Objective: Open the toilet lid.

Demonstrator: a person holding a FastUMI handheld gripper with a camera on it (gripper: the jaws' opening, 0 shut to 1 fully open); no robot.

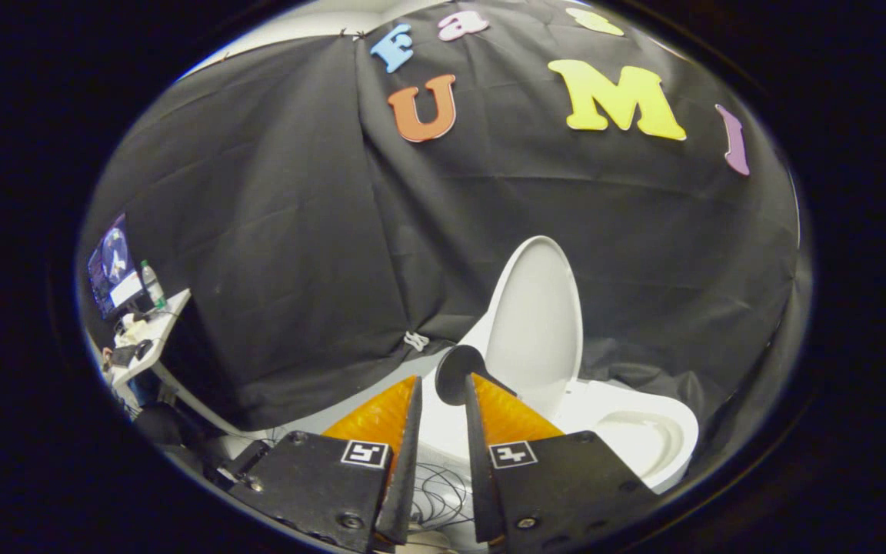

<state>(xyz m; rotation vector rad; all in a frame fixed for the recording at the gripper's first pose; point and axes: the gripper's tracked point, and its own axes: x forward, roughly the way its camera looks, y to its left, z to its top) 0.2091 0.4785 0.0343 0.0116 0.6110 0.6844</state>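
Observation:
The white toilet lid [535,323] stands upright, leaning back against the black cloth wall, just beyond my fingers and a little to their right. Below it the white seat and bowl [647,438] lie uncovered, to the right of my right finger. A round black disc [452,369] sits at the lid's lower left edge, right at my fingertips. My gripper [443,378] is open, a narrow gap between its fingers with nothing in it; neither finger touches the lid.
A white desk [154,331] stands far off to the left, carrying a monitor [110,265], a bottle [152,283] and small items. Thin cables [435,488] lie on the floor below the fingers. Black cloth hangs behind the toilet.

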